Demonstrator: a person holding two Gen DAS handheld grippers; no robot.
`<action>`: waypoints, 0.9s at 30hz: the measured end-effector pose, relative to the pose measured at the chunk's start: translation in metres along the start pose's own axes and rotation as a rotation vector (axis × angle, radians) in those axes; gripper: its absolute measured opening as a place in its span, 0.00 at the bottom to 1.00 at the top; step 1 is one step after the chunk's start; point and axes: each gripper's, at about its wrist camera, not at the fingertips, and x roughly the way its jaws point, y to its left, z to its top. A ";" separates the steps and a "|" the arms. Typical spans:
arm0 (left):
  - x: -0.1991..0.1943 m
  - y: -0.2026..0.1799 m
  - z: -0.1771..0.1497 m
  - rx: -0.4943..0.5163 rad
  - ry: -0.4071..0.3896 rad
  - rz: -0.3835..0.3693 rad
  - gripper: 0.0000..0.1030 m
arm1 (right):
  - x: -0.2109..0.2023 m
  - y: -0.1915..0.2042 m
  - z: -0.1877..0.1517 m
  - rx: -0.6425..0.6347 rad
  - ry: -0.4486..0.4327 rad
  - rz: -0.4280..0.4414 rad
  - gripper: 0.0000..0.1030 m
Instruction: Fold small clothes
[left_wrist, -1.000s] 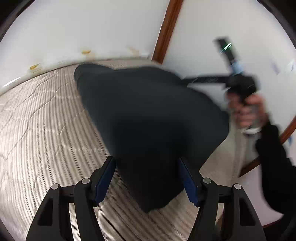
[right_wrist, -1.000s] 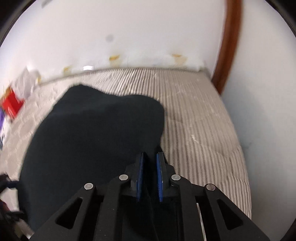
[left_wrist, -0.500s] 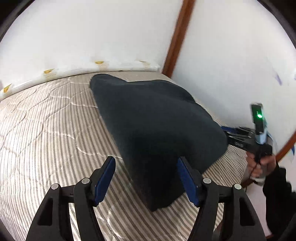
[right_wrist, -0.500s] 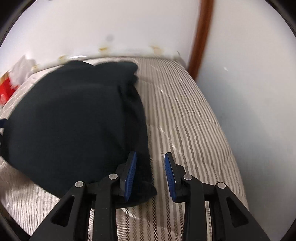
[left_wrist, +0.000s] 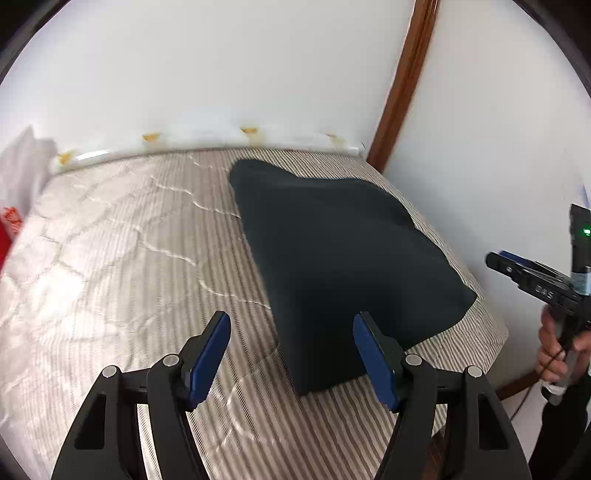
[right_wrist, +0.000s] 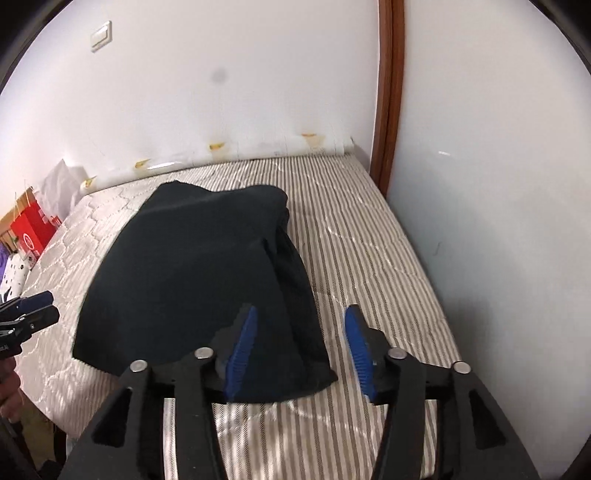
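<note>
Left wrist view first: the left tongs (left_wrist: 291, 354) hang well apart over the bed, blue pads bare, gripping nothing. Just ahead lies the dark navy folded cloth garment (left_wrist: 343, 258), flat on the grey-and-white striped quilted mattress (left_wrist: 122, 266), toward its right edge near the wall. Off to the right, the person's hand carries the right tongs (left_wrist: 498, 258), clear of the cloth. The fold looks laid and let go; the sound play now is to lift away straight, without snagging an edge, then check the corners line up.

Right wrist view: the right tongs (right_wrist: 301, 343) have just been opening, and the garment's near corner sits below and between the blue pads, no longer pinched. The garment reads as a thick, soft, matt rectangle with a doubled ribbed edge along its right side and one rumpled far corner. Any smoothing should probably run from the fold outward. A red cardboard box (right_wrist: 33, 229) sits beyond the mattress, far left.
</note>
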 end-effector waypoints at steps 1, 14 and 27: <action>-0.005 -0.004 0.000 0.001 -0.008 0.016 0.67 | -0.010 0.002 -0.001 0.002 -0.002 0.005 0.54; -0.097 -0.040 -0.011 0.011 -0.089 0.155 0.84 | -0.109 0.012 -0.018 -0.007 -0.075 -0.007 0.87; -0.120 -0.059 -0.010 0.024 -0.137 0.185 0.84 | -0.149 0.012 -0.034 -0.031 -0.121 -0.025 0.93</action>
